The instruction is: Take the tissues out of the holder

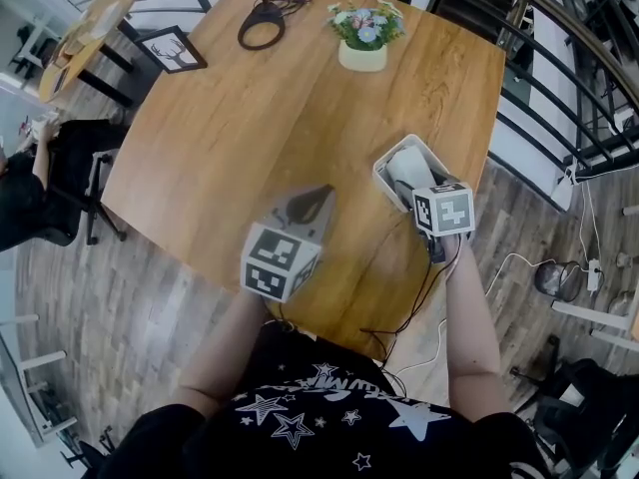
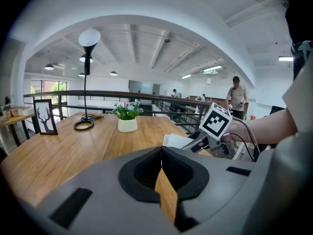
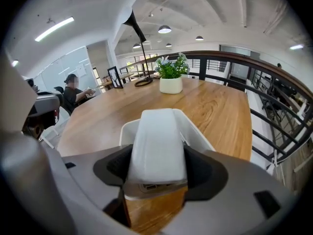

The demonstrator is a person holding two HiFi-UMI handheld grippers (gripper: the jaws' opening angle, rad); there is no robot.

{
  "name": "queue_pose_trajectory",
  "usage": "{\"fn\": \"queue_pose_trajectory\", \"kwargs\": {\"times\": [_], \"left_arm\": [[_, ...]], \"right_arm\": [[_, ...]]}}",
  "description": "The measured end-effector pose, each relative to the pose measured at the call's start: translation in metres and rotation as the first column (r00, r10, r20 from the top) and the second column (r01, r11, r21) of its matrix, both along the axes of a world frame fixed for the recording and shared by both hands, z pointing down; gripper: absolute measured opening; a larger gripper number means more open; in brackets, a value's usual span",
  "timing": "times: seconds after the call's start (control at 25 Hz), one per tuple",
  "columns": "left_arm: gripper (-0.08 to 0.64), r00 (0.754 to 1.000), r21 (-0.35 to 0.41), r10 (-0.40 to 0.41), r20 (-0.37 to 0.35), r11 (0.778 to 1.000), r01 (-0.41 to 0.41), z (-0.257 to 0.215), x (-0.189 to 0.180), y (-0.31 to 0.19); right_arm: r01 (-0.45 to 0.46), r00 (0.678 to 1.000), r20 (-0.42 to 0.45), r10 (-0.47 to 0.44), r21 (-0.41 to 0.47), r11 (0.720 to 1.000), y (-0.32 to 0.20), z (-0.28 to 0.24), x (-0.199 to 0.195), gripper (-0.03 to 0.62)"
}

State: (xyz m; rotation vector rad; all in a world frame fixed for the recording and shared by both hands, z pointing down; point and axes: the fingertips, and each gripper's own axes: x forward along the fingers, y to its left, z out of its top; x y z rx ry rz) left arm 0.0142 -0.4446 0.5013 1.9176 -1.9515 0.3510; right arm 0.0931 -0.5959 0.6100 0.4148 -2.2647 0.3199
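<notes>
A white tissue pack (image 1: 404,165) lies in a white holder (image 1: 383,171) near the right edge of the wooden table (image 1: 250,138). My right gripper (image 1: 411,190) is at the holder's near end. In the right gripper view its jaws press both sides of the tissue pack (image 3: 157,141), whose far end rests inside the holder (image 3: 196,132); the right gripper (image 3: 156,166) is shut on it. My left gripper (image 1: 321,196) hovers over the table left of the holder, tip pointing away. In the left gripper view the left gripper (image 2: 161,153) has its jaws together with nothing between them, and the holder (image 2: 176,141) shows just beyond.
A potted flower (image 1: 362,43) stands at the far side, with a lamp base and coiled cable (image 1: 262,30) and a picture frame (image 1: 178,48) to its left. A railing (image 1: 559,88) runs along the table's right. A person (image 1: 20,188) sits at far left. Cables hang below the right gripper.
</notes>
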Motion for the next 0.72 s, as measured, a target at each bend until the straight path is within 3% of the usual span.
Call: {"fn": "queue_pose_trajectory", "kwargs": {"times": [0.28, 0.72], "left_arm": [[0.014, 1.0, -0.004, -0.004, -0.009, 1.0, 0.004, 0.001, -0.005, 0.005], [0.014, 1.0, 0.016, 0.003, -0.011, 1.0, -0.003, -0.001, -0.021, 0.024]], "right_arm": [[0.026, 0.999, -0.038, -0.024, 0.047, 0.999, -0.003, 0.002, -0.001, 0.304], [-0.008, 1.0, 0.002, 0.008, 0.086, 0.996, -0.002, -0.015, -0.006, 0.273]]}}
